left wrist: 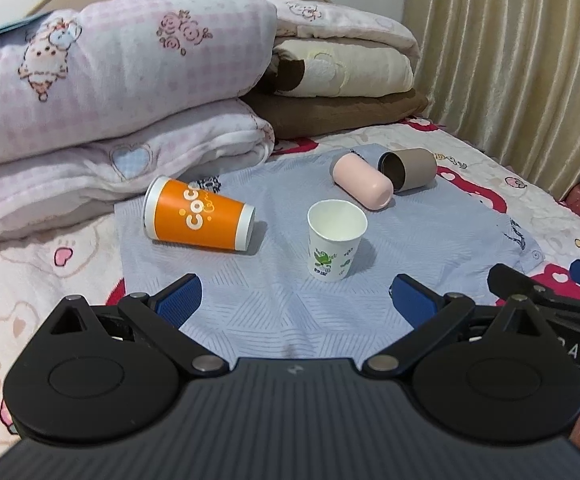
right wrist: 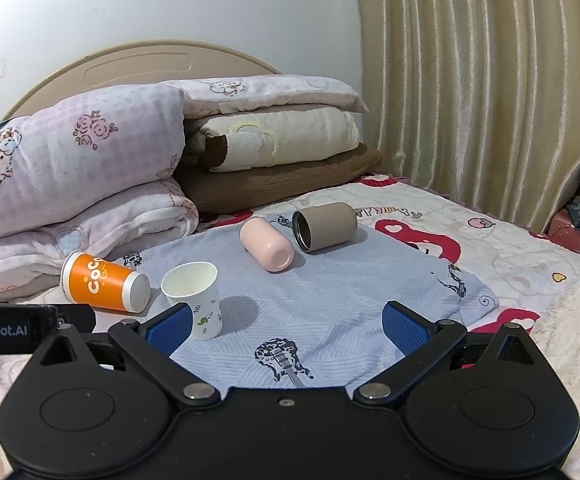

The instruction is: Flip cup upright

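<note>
Orange "CoCo" cup (left wrist: 200, 216) lying sideways, left gripper (left wrist: 293, 304) and right gripper (right wrist: 288, 326) spread, empty

Orange paper cup (left wrist: 200, 216), white lettering; white paper cup (left wrist: 335, 240), green print; pink tumbler (left wrist: 361, 180) at 1 o'clock; taupe metal tumbler (left wrist: 409, 168).

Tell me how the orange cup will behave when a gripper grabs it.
The orange cup looks like thin paper, so it is probably light and may crush under a hard squeeze. It lies on its side on the soft blue cloth and tapers, so a nudge would likely roll it in a curve. Its smooth printed wall could slip between the jaws.
</note>
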A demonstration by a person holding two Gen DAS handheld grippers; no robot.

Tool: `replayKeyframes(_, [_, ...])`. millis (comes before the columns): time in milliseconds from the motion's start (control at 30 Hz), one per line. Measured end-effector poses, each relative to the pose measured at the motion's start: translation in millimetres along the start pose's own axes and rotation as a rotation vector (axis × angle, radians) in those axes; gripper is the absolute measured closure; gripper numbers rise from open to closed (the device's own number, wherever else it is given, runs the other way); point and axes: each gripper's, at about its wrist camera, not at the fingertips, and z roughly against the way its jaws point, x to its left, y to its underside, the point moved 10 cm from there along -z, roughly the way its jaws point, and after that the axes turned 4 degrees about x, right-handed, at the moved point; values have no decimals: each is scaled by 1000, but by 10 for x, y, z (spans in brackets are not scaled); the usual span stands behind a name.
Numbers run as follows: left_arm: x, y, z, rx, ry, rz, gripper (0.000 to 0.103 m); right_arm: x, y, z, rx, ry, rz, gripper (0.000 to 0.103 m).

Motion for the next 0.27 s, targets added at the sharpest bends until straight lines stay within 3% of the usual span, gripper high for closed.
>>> replayKeyframes(267, [-42, 0, 2, 0, -1, -15, 0, -53, -5, -17, 1, 3, -5, 0])
